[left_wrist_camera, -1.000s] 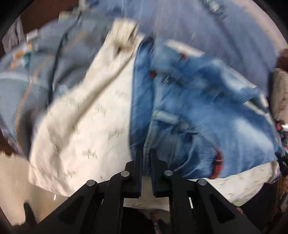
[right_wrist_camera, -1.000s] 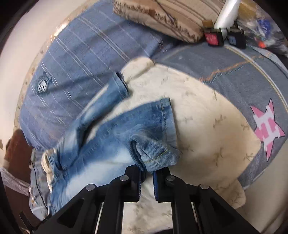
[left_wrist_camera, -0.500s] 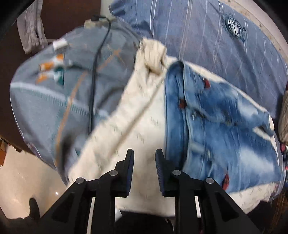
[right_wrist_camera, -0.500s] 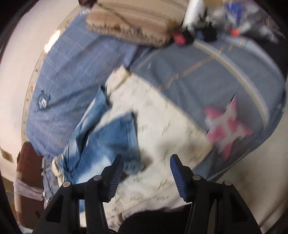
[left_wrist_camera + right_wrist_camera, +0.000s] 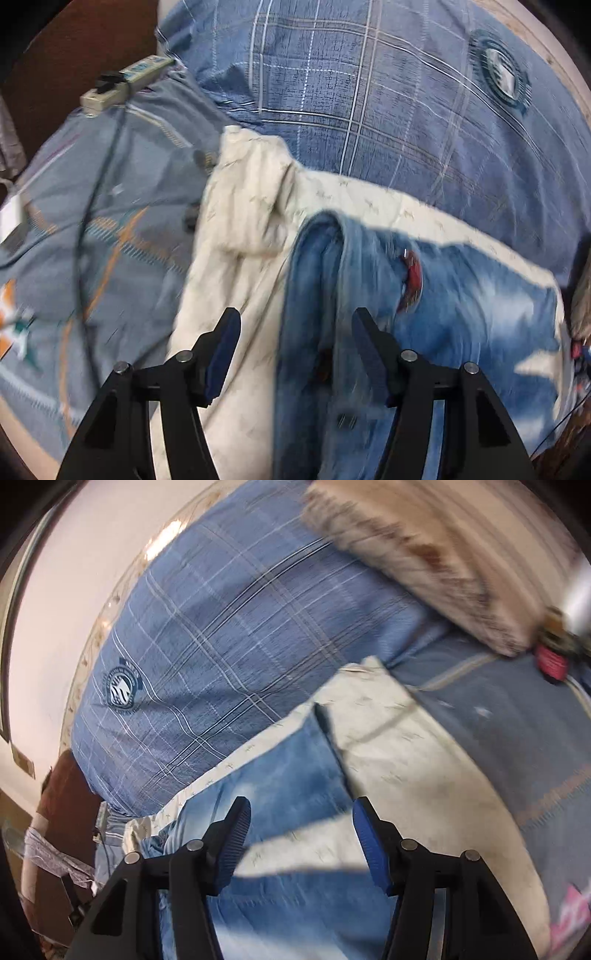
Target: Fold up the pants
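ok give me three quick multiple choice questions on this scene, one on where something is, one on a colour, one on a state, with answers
1. What do the faded blue denim jeans lie on?
A. cream patterned cloth
B. bare floor
C. a chair

2. What colour is the checked pillow behind them?
A. green
B. blue
C. red

3. How do the left gripper and right gripper stand?
A. both shut on denim
B. one open, one shut
C. both open

Answers: 1 A, cream cloth borders the jeans; 2 B, blue with pale lines; 3 C, each pair of fingers stands wide apart, gripping nothing.

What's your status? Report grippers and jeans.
Left gripper open, right gripper open, both empty. Jeans lying on cream cloth. Nothing blocking.
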A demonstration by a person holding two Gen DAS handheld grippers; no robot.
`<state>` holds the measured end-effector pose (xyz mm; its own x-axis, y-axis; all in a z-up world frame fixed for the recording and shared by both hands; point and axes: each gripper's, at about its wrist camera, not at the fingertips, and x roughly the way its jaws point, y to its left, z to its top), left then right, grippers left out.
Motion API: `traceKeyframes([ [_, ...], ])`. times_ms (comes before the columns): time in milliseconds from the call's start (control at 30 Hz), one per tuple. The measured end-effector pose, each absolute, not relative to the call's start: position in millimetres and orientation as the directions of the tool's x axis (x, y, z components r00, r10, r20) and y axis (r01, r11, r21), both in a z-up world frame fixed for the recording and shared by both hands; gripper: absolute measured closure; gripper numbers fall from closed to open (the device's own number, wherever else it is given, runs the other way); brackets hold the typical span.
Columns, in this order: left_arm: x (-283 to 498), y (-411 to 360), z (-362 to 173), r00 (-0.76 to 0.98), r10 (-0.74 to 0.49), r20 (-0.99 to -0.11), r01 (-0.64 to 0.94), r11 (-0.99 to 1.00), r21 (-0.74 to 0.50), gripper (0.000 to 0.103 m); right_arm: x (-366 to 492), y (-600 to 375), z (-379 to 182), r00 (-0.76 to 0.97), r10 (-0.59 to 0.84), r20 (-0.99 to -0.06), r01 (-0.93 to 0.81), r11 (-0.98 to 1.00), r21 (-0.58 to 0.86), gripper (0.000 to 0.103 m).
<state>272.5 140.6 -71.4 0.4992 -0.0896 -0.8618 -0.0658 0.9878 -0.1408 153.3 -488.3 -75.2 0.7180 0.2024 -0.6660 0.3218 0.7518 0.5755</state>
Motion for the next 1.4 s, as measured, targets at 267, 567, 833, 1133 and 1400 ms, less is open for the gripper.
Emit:
traceKeyframes([
  [267,358,112,-117,0.389,-0.165,-0.906,-0.105,0.969,-0.222,0.033,249,-495,-100,0.661,0.176,-0.729,0.357,0.781,0.512,0.042],
  [567,387,84,-146,0.365,-0.235,-0.901,-0.047,0.962,-0.27,0.074,308,-519,-133,0.605,0.157,-0.781,0.391,0.795,0.464,0.04],
  [833,384,68,-131,0.431,-0.176,-0.885,0.009,0.982,-0.191,0.082,342,-491,-160,0.502,0.075,-0.862,0.382,0.875,0.298,0.082],
  [1133,382,85,-99,0.516,-0.206,-0.832,0.012,0.972,-0.233,0.083,322,-494,-90,0.694,0.002,-0.72,0.324,0.892,0.315,0.083],
  [1400,388,92,-111,0.493,-0.219,-0.842,-0.041,0.961,-0.274,0.083,342,-488,-114,0.67,-0.06,-0.74,0.353,0.902,0.247,0.083],
])
